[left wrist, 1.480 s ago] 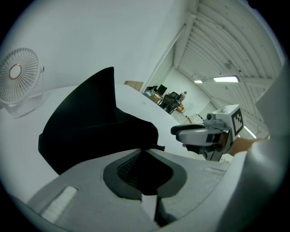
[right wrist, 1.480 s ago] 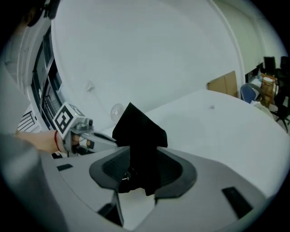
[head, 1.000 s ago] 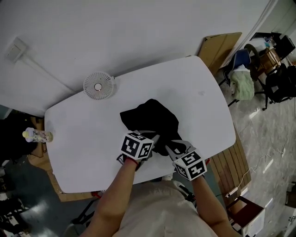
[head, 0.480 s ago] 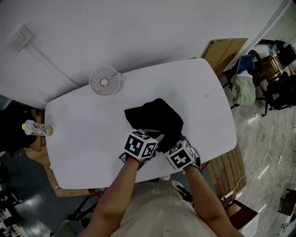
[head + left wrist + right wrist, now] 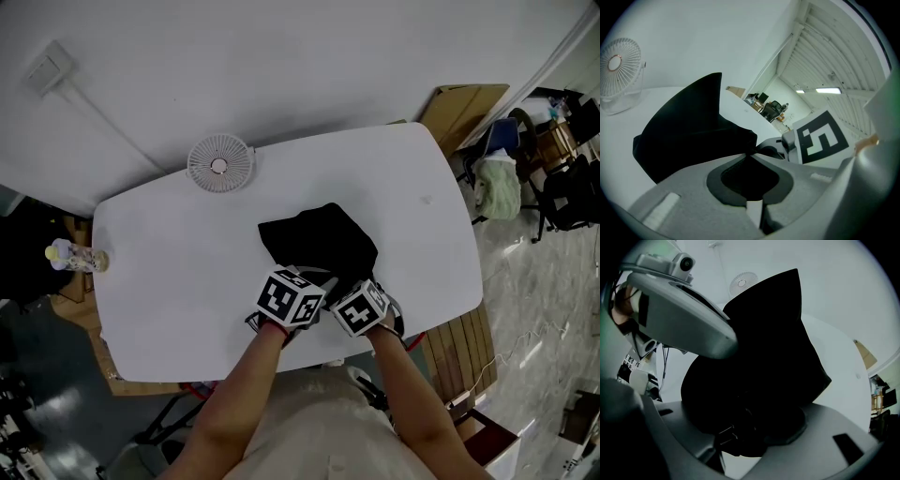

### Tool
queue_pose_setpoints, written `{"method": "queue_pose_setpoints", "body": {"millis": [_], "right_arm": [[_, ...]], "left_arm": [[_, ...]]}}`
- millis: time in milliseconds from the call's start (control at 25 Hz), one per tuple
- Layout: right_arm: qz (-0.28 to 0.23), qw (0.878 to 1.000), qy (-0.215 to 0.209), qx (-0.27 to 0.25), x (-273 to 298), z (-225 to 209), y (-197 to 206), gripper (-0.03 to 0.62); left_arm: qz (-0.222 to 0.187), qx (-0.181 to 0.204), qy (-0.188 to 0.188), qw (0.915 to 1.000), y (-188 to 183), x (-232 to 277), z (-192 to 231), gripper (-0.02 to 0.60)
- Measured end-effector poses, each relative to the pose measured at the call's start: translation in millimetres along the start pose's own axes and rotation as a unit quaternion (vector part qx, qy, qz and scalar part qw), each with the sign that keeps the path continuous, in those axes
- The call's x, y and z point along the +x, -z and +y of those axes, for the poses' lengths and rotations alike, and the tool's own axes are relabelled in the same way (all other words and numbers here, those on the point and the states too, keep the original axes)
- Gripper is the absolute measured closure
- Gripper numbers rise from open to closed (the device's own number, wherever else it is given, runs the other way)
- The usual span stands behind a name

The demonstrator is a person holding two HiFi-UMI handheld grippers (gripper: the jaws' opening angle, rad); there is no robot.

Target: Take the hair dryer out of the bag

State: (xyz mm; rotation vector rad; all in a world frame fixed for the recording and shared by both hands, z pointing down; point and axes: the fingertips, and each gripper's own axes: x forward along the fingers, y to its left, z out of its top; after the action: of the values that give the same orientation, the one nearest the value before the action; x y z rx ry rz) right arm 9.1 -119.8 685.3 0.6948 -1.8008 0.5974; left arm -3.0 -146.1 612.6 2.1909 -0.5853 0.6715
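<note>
Well, the bag [image 5: 319, 239] lies on the white table [image 5: 169, 281], close to the person. Its open end faces them, and its long side runs away toward the round fan [image 5: 219, 163]. It is soft black cloth, floppy and wrinkled, with one corner poking up. The left gripper [image 5: 752, 155] is pinched tight on the bag's near edge. The right gripper [image 5: 766, 380] is just beside it, tipped steeply down at the bag's mouth. Its jaws have just been opening and now stand wide, with dark cloth between them but nothing squeezed. I cannot see the hair dryer. I think it is hidden inside the bag, just below and ahead of the right gripper. So the right one is nearer, and it would need to reach in along the bag's long way.
</note>
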Motion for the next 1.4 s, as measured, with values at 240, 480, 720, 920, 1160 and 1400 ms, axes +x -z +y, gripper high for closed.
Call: {"method": "queue_pose_setpoints", "body": {"millis": [240, 480, 720, 920, 1160, 1400], "right_arm": [[0.0, 1.0, 0.012, -0.013, 7, -4, 3, 0.365], [-0.006, 1.0, 0.023, -0.014, 6, -9, 3, 0.418], [-0.031, 0.999, 0.033, -0.007, 1, -10, 1, 0.427], [-0.04, 0.999, 0.03, -0.008, -1, -10, 5, 0.43], [-0.044, 0.999, 0.027, -0.013, 0, -10, 6, 0.43], [-0.045, 0.999, 0.024, -0.017, 0, -10, 6, 0.43]], "left_arm": [[0.001, -0.002, 0.004, 1.0, 3, 1, 1, 0.566], [-0.002, 0.006, -0.012, 0.9999, 2, -3, 8, 0.566], [-0.031, 0.006, -0.005, 0.9995, -1, -25, 5, 0.453], [-0.071, 0.02, -0.046, 0.9962, -7, -72, 22, 0.443], [-0.093, 0.048, -0.146, 0.9838, -28, -92, 82, 0.369], [-0.058, 0.053, -0.129, 0.9885, -34, -62, 107, 0.337]]}}
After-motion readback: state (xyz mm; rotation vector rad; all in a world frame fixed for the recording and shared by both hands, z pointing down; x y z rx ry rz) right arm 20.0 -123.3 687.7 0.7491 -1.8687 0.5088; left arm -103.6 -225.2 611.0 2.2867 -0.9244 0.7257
